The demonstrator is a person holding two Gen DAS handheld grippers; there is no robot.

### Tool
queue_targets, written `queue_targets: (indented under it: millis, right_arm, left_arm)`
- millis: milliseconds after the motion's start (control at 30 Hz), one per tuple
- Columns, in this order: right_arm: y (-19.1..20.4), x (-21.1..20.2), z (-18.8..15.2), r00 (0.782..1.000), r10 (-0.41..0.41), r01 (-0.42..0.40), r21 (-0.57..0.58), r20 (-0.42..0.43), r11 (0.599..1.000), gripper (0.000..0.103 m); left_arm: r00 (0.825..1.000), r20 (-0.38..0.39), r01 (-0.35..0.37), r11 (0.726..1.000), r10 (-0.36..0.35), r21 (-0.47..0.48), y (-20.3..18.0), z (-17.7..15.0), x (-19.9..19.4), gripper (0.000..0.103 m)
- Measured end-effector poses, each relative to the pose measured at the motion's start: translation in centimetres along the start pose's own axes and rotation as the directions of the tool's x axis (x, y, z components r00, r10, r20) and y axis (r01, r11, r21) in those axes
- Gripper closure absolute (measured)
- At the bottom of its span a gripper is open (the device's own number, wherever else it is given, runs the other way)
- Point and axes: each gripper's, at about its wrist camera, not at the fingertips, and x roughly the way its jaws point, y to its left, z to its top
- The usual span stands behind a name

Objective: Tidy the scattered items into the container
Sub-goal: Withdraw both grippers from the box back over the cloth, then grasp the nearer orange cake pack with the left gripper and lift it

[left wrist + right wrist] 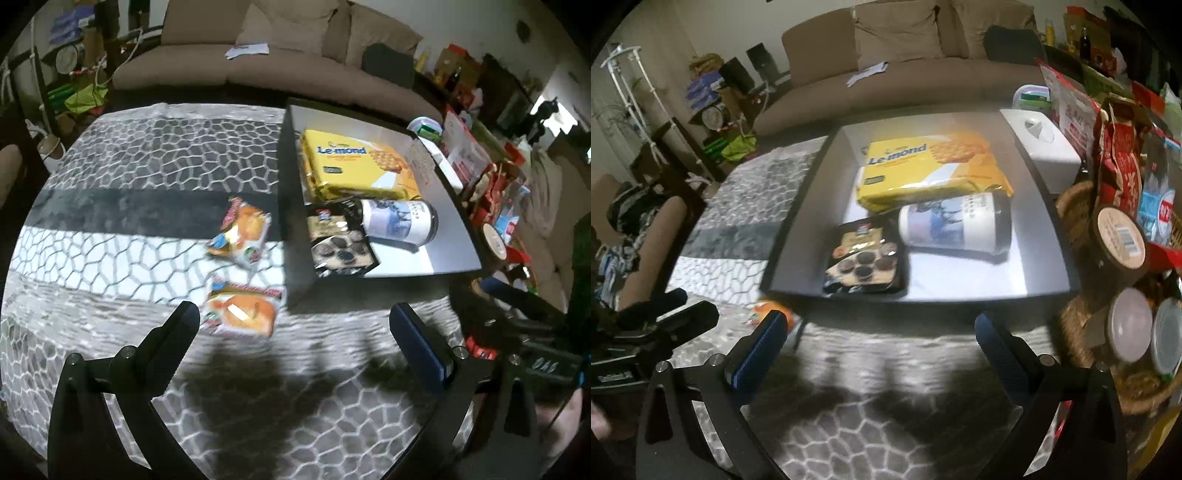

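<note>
Remaining outside container [291, 206]: two snack packets on counter [129, 155], near packet [242, 312] just ahead of left gripper [295, 321], far packet [240, 232] beyond. Both grippers' jaws apart, empty; right gripper [879, 328] faces container. Packets likely light, crinkly, slippery, contents crushable; pinch sealed edge.

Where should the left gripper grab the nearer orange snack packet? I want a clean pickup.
Grip the nearer orange snack packet across its narrower span from above with the left gripper. It lies flat on the patterned cloth, apart from the box.
</note>
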Motion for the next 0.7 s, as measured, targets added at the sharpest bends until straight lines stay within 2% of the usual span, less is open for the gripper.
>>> queue_targets:
  millis: [200,333,467,600,700]
  right_arm:
    - [2.8,-0.9,-2.8,0.999,0.038,-0.038,-0.029,0.009,0.999,0.000]
    - [4.3,-0.7,-4.8,0.996,0.090,-0.090,-0.020,0.026,0.996,0.000]
    - [5.6,-0.1,-6.7,0.993,0.111,-0.110,-0.031,0.048,0.993,0.000]
    - [6.1,0.9,-8.0,0.992,0.100,-0.097,-0.044,0.079,0.994,0.000]
    - [6.1,1.9,-8.4,0.993,0.084,-0.079,-0.061,0.085,0.995,0.000]
  left_arm:
    - [1.000,-0.006,-0.015,0.996,0.014,-0.085,6.3,-3.5,-0.6,0.000]
    - [1.000,-0.010,0.018,0.993,-0.020,-0.119,9.0,-6.0,0.5,0.000]
    - [1.000,-0.015,0.025,0.996,-0.026,-0.081,9.1,-7.5,2.2,0.000]
    - [1.000,-0.005,0.024,0.998,-0.024,-0.051,8.0,-7.8,4.4,0.000]
    - [1.000,0.008,-0.009,1.000,0.009,-0.011,6.6,-7.5,6.6,0.000]
